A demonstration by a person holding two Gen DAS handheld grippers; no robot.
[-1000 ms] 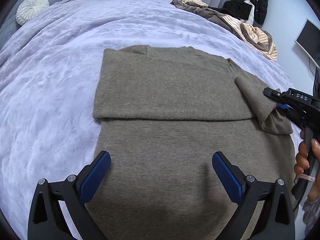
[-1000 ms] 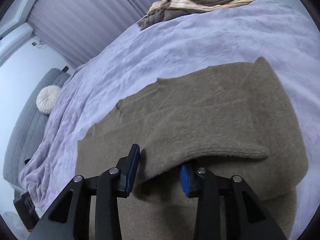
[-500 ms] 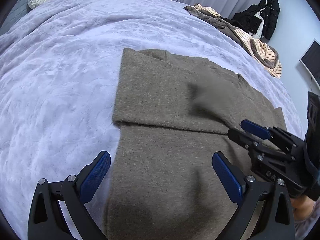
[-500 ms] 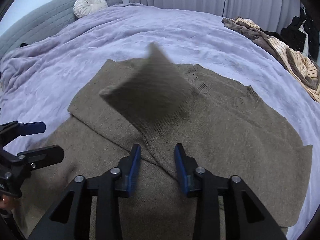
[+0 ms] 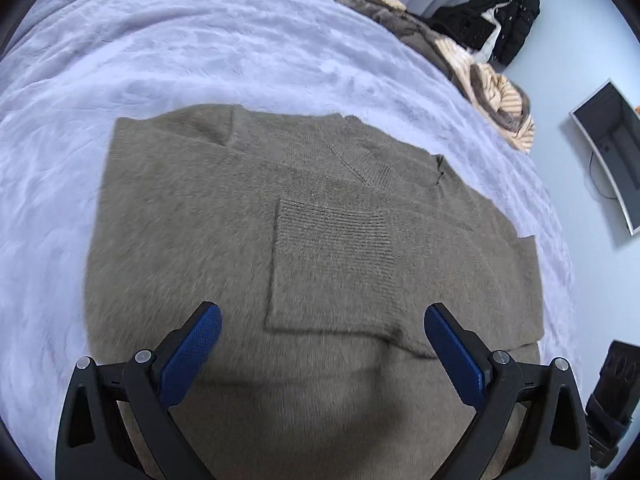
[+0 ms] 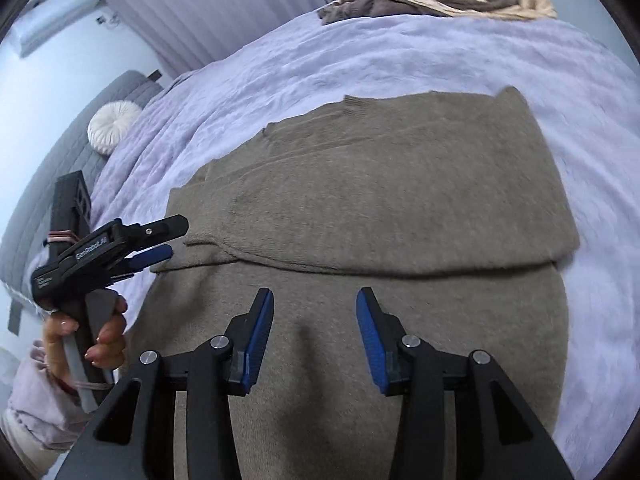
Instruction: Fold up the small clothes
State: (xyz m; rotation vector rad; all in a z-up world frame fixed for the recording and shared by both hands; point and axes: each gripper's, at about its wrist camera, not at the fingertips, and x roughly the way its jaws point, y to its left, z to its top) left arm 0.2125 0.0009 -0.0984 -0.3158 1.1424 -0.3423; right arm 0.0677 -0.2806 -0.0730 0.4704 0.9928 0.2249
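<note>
An olive-brown knit sweater (image 5: 312, 248) lies flat on the lilac bedspread (image 5: 200, 52), both sleeves folded across its chest; one ribbed cuff (image 5: 332, 228) lies on top at the middle. It also shows in the right wrist view (image 6: 380, 200). My left gripper (image 5: 322, 344) is open and empty, low over the sweater's lower part; it also shows from the side in the right wrist view (image 6: 168, 240). My right gripper (image 6: 315, 320) is open and empty above the sweater's hem half.
A heap of striped and brown clothes (image 5: 460, 64) lies at the bed's far side. A black jacket (image 5: 504, 12) hangs by the wall, near a monitor (image 5: 612, 148). A white round cushion (image 6: 112, 124) sits on a grey sofa. Curtains (image 6: 224, 8) hang behind.
My right gripper carried the right sleeve across the chest, let it go and drew back open. The left gripper stayed open and shifted over the sweater.
</note>
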